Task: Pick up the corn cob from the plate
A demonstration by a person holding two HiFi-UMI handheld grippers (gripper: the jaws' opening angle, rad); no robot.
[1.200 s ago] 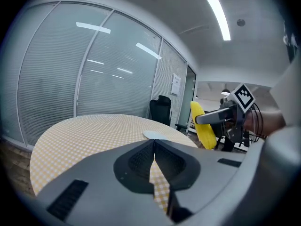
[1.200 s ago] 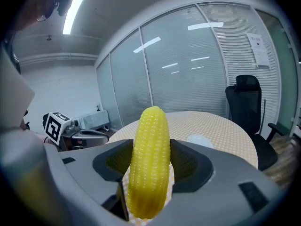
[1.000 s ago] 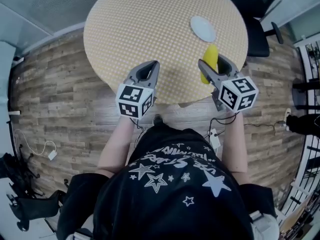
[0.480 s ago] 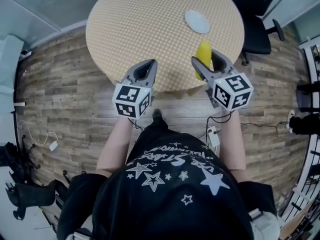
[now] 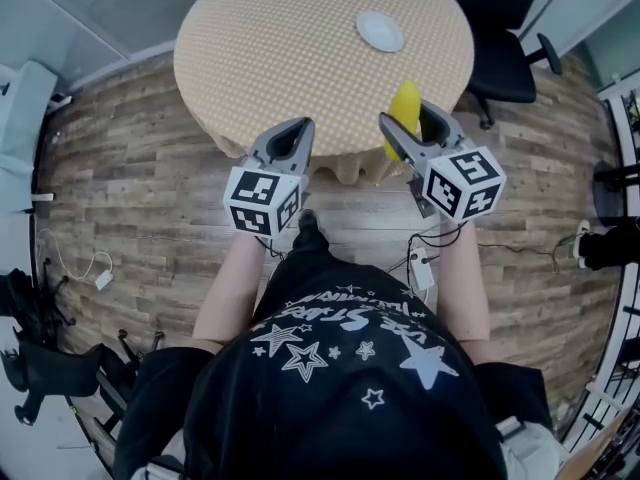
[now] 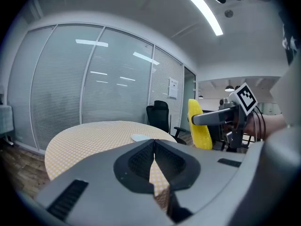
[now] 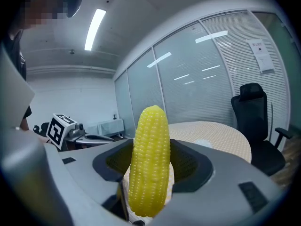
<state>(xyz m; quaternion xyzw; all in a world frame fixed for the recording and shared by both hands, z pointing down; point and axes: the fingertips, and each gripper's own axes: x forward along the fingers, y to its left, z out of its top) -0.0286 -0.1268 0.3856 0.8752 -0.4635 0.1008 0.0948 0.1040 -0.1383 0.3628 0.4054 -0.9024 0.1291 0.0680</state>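
My right gripper [image 5: 408,126] is shut on the yellow corn cob [image 5: 403,114], which stands upright between its jaws [image 7: 150,159]. It hangs over the near edge of the round table [image 5: 300,38], well off the small white plate [image 5: 379,31] at the table's far right. That plate [image 6: 141,137] lies bare. My left gripper [image 5: 292,138] is shut with nothing in it, its jaws meeting in a thin line [image 6: 154,154]. From the left gripper view the corn cob [image 6: 198,126] shows at the right, held in the other gripper.
A black office chair [image 5: 510,38] stands right of the table, also seen as the chair [image 7: 256,121] beside glass partition walls. Wood floor [image 5: 130,198] surrounds the table. Cables and dark gear [image 5: 45,338] lie at the left.
Both grippers have drawn back from the table toward the person. The corn cob has travelled with the right gripper, from beside the plate out to the table's near edge.
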